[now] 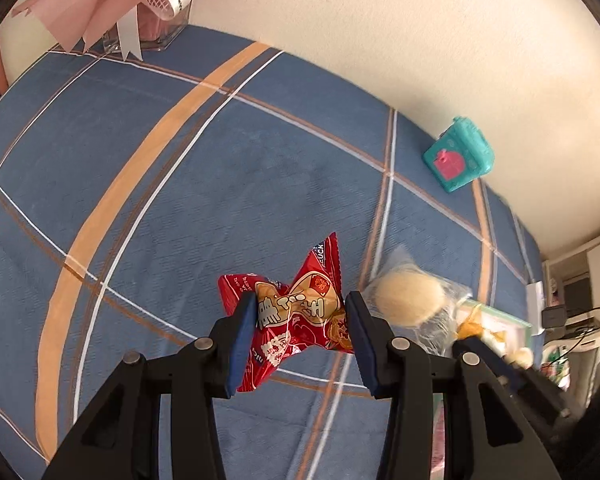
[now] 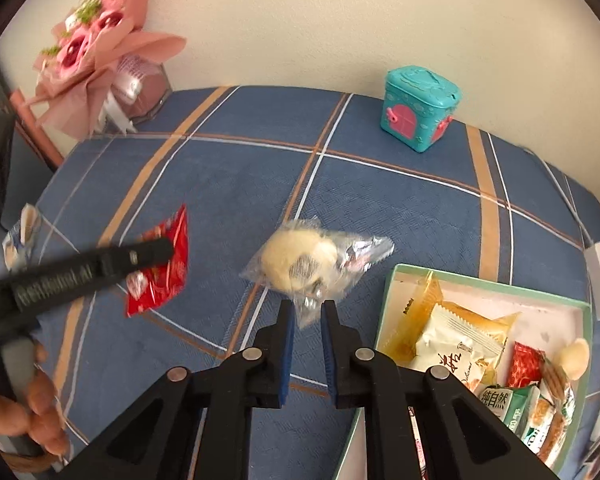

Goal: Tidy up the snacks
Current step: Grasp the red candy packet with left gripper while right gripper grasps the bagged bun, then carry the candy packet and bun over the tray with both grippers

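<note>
Blue-padded fingers of the left gripper point(image 1: 300, 312) pinch a red snack packet point(image 1: 296, 312) by its middle, crumpling the foil into a bow-tie shape; packet lifted clear of the blue plaid tablecloth point(image 1: 204, 184). Left tool slants downward over the cloth, and in the right wrist view a person's hand point(image 2: 40, 412) wraps its grip low at the frame's left edge.

Right gripper point(image 2: 307, 312) is clamped tight on the bottom edge of a clear wrapper holding a pale round bun point(image 2: 300, 258). Wrapper hangs out ahead of the fingertips (blurred, so its print is unreadable). Right tool also tips steeply down.

Just right of it sits a green-rimmed tray point(image 2: 488, 284) holding several snack packets: yellow, white, red, green. One more packet point(image 2: 22, 236) lies at the cloth's left edge.

Farther back by the wall: a teal toy box point(image 2: 418, 108) with a pink door, and a pink bouquet point(image 2: 96, 48) in the far left corner.
</note>
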Available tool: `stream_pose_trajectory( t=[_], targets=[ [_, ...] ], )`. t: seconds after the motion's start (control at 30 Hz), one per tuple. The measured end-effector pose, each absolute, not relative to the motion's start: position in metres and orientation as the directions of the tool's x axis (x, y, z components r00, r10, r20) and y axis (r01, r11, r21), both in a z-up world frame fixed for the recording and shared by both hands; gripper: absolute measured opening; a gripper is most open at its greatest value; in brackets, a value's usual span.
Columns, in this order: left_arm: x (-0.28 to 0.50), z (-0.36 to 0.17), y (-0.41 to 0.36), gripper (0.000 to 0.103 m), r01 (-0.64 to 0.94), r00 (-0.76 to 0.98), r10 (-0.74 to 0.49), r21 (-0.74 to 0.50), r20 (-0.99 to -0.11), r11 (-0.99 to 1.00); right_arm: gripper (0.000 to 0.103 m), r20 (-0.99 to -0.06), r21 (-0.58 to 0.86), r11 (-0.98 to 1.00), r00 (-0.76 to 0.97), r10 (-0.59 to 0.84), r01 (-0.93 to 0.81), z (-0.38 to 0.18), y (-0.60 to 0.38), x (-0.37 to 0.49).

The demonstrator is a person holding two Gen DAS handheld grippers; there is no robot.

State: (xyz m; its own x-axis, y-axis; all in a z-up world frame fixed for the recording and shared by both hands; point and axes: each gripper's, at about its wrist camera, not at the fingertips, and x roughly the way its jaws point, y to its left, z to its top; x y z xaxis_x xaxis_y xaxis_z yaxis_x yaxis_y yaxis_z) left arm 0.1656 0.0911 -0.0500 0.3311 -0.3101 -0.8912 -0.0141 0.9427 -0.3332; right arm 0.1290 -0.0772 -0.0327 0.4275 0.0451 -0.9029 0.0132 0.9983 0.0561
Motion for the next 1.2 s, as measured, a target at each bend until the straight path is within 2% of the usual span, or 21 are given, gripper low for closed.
stream_pose_trajectory(
  t=[0.03,0.1,0.13,0.4,0.6,0.7,0.73,0.8,1.0,1.2],
  targets=[
    [0.167,-0.053,0.092,0.047,-0.014,0.33,-0.3,-0.322,-0.895,0.947,0.021,-0.9,0.071,0.997,0.432,0.054,0.022,-0.032,-0.08,0.131],
    [0.17,-0.056,0.095,0.047,-0.009,0.337,-0.28,-0.301,-0.899,0.954,0.045,-0.9,0.105,0.993,0.43,0.076,0.044,-0.034,-0.085,0.136],
    [0.17,-0.057,0.095,0.047,-0.004,0.342,-0.272,-0.291,-0.899,0.957,0.051,-0.901,0.118,0.992,0.426,0.084,0.054,-0.036,-0.086,0.139],
    [0.178,-0.069,0.103,0.047,0.029,0.342,-0.245,-0.25,-0.907,0.968,0.064,-0.927,0.024,0.999,0.372,0.04,-0.048,-0.062,-0.072,0.168],
    [0.181,-0.074,0.103,0.049,0.039,0.336,-0.25,-0.252,-0.908,0.967,0.069,-0.948,0.008,0.988,0.312,0.056,-0.153,-0.077,-0.059,0.173],
    [0.181,-0.074,0.1,0.049,0.048,0.336,-0.241,-0.239,-0.91,0.97,0.068,-0.95,-0.044,0.979,0.31,0.02,-0.197,-0.083,-0.049,0.169],
    [0.181,-0.075,0.1,0.05,0.05,0.337,-0.239,-0.236,-0.911,0.97,0.068,-0.948,-0.063,0.978,0.318,0.004,-0.199,-0.084,-0.048,0.168],
    [0.181,-0.074,0.099,0.049,0.052,0.338,-0.237,-0.233,-0.911,0.971,0.054,-0.947,-0.085,0.978,0.321,-0.02,-0.19,-0.087,-0.046,0.167],
    [0.17,-0.064,0.104,0.047,0.029,0.346,-0.243,-0.249,-0.906,0.968,0.051,-0.935,-0.063,0.985,0.354,-0.001,-0.163,-0.074,-0.047,0.155],
    [0.147,-0.025,0.094,0.047,0.041,0.382,-0.28,-0.286,-0.881,0.957,0.051,-0.912,-0.013,0.996,0.409,0.026,-0.094,-0.037,-0.052,0.126]
  ],
)
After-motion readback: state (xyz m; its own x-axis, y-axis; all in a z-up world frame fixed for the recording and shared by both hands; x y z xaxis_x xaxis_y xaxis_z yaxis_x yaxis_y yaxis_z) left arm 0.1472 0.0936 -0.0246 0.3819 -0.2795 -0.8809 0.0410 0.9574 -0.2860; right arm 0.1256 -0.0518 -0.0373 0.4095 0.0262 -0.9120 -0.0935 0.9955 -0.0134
